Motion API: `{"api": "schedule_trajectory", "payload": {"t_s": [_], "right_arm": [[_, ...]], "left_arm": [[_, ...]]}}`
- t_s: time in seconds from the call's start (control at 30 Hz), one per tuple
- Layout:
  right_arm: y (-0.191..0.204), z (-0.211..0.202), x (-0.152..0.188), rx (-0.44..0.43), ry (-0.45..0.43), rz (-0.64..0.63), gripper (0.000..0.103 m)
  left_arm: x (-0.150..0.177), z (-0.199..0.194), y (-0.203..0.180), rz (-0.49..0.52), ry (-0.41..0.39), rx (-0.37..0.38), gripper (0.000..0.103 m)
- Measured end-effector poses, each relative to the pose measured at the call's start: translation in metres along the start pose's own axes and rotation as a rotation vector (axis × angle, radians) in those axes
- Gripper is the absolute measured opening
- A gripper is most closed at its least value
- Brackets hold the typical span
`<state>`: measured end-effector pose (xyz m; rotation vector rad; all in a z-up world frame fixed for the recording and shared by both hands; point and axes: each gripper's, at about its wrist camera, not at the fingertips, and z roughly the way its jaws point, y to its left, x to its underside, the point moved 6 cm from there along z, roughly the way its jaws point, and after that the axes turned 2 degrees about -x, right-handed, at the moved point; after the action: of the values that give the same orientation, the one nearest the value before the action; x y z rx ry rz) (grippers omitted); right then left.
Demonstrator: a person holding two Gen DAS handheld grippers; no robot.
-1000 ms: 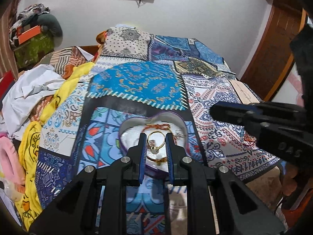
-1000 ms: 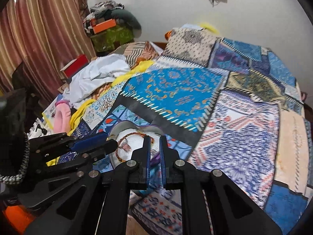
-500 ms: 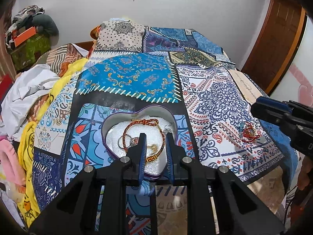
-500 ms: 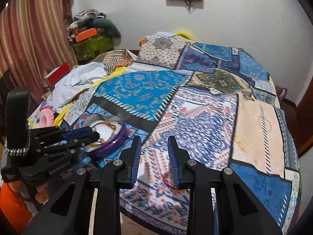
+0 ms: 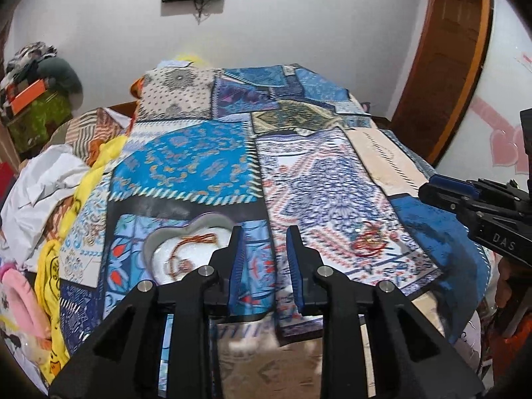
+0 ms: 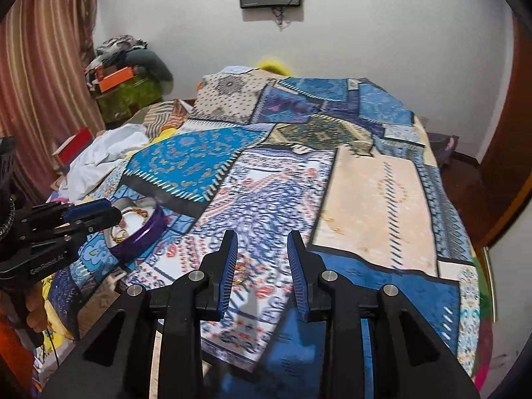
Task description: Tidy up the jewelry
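A purple heart-shaped tin lies on the patchwork bedspread with red and gold bracelets in it; it also shows in the right wrist view. A red bracelet lies loose on the spread to its right. My left gripper is open and empty, just right of the tin. My right gripper is open and empty above the spread; the loose bracelet is not clear in that view. The right gripper also shows in the left wrist view.
The bed fills both views. White and yellow clothes are heaped along its left side. A wooden door stands at the right. The bed's near edge drops off just under my grippers.
Both grippers have opened wider. The left has pulled back and swung right off the tin. The right has moved right, away from the tin.
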<state>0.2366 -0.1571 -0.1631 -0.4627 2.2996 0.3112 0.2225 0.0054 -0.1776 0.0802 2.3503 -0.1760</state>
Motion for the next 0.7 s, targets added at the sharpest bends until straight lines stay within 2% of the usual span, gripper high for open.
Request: {"api": "schedule_trajectory", "payload": {"t_s": [0.27, 0.43, 0.7], "right_arm": [[-0.019, -0.003, 0.014, 0.011, 0.019, 0.025, 0.029], [-0.028, -0.001, 0.026, 0.008, 0.037, 0.042, 0.029], [-0.037, 0.002, 0.035, 0.005, 0.054, 0.062, 0.029]], "left_arm": [[0.005, 0.016, -0.038, 0.052, 0.053, 0.055, 0.027], [0.011, 0.023, -0.063, 0.088, 0.078, 0.089, 0.033], [0.016, 0.04, -0.089, 0.108, 0.118, 0.129, 0.034]]}}
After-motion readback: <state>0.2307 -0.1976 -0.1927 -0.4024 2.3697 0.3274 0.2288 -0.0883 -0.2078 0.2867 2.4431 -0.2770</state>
